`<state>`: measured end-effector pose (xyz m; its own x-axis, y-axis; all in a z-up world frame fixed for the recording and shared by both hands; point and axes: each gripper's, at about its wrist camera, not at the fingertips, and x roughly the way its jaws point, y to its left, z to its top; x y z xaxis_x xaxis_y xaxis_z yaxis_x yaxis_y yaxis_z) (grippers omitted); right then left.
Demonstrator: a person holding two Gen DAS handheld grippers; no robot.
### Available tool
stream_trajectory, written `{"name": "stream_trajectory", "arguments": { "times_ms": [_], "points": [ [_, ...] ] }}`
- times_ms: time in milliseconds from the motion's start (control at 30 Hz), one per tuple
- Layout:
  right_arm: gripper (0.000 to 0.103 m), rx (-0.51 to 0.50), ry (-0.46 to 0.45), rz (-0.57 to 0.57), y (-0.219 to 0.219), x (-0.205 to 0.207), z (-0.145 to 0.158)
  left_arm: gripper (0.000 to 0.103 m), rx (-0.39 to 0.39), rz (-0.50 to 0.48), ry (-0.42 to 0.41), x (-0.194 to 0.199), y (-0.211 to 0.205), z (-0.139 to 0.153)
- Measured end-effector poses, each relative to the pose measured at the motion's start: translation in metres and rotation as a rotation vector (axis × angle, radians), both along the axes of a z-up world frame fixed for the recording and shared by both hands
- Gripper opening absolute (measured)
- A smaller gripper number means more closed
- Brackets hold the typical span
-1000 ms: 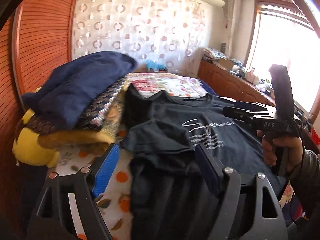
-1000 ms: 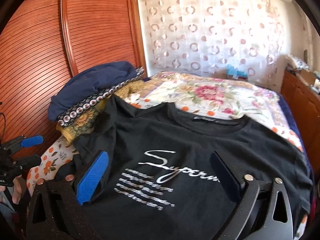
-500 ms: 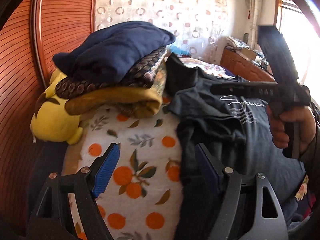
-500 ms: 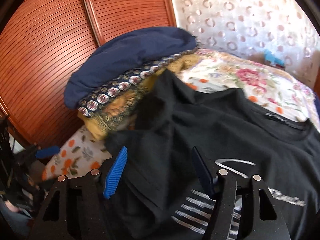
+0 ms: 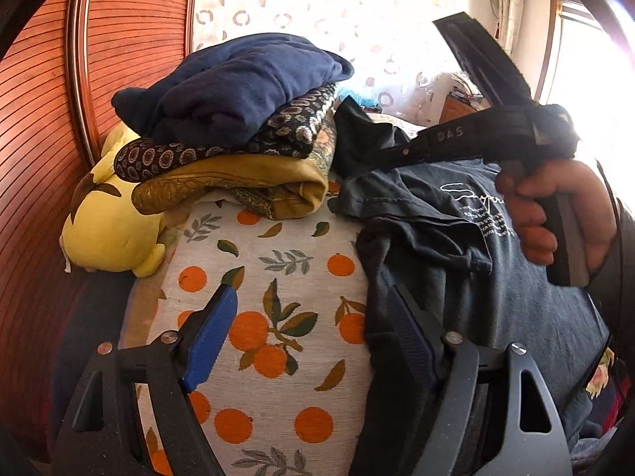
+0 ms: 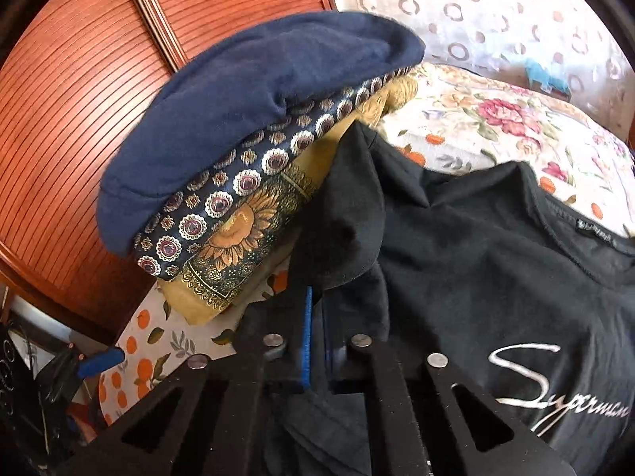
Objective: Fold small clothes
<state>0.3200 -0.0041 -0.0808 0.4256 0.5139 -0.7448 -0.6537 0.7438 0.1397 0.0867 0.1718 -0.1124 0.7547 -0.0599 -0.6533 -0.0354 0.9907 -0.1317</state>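
Note:
A black T-shirt (image 5: 516,317) with white script lies face up on the bed, its left side rumpled. My right gripper (image 5: 381,154), held in a person's hand (image 5: 555,214), is shut on the shirt's left sleeve (image 6: 341,214), and the cloth stands up in a peak at the blue pads (image 6: 306,337). My left gripper (image 5: 313,337) hangs open low over the orange-print sheet (image 5: 278,277) by the shirt's lower left edge. Nothing is between its fingers, and its right finger overlaps the dark cloth.
A stack of folded clothes (image 5: 238,87), navy on top of patterned and mustard pieces, rests on a yellow plush toy (image 5: 115,222) left of the shirt. A slatted wooden wardrobe door (image 5: 39,158) stands close behind. A floral cover (image 6: 496,119) spreads beyond the collar.
My right gripper swept left across the shirt to the left sleeve and went from wide open to shut on it. My left gripper sank and swung left over the sheet, still open.

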Motion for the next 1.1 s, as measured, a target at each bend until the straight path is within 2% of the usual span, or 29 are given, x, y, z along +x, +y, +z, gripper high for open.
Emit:
{"name": "stream_trajectory", "arguments": {
  "times_ms": [233, 400, 500, 633, 800, 833, 900, 933, 1000, 1067, 1100],
  "points": [
    [0.001, 0.019, -0.050, -0.034, -0.041, 0.017, 0.011, 0.078, -0.008, -0.004, -0.005, 0.002, -0.007, 0.001],
    [0.002, -0.052, -0.113, -0.083, -0.066, 0.027, 0.016, 0.078, 0.007, -0.007, -0.019, 0.004, -0.014, 0.003],
    [0.002, -0.106, -0.100, -0.133, -0.081, 0.039, 0.007, 0.078, 0.021, -0.014, -0.017, 0.010, -0.019, 0.003],
    [0.002, -0.170, -0.126, -0.180, -0.087, 0.048, -0.007, 0.078, 0.035, -0.021, -0.007, 0.018, -0.025, 0.002],
    [0.002, -0.152, -0.139, -0.169, -0.078, 0.038, -0.009, 0.078, 0.076, -0.022, 0.013, 0.031, -0.031, 0.002],
    [0.004, -0.146, -0.137, -0.165, -0.075, 0.036, -0.011, 0.078, 0.083, -0.021, 0.022, 0.035, -0.031, 0.002],
    [0.021, -0.120, -0.122, -0.146, -0.076, 0.032, -0.012, 0.071, 0.089, -0.024, 0.026, 0.040, -0.032, 0.001],
    [0.025, -0.105, -0.115, -0.132, -0.075, 0.030, -0.016, 0.066, 0.090, -0.034, 0.035, 0.044, -0.033, 0.000],
    [0.041, -0.088, -0.108, -0.111, -0.083, 0.021, -0.022, 0.058, 0.076, -0.070, 0.052, 0.052, -0.037, -0.002],
    [0.044, -0.084, -0.103, -0.096, -0.092, 0.018, -0.021, 0.051, 0.072, -0.084, 0.078, 0.061, -0.039, -0.005],
    [0.045, -0.092, -0.103, -0.096, -0.092, 0.018, -0.025, 0.050, 0.091, -0.088, 0.088, 0.066, -0.042, -0.007]
  ]
}}
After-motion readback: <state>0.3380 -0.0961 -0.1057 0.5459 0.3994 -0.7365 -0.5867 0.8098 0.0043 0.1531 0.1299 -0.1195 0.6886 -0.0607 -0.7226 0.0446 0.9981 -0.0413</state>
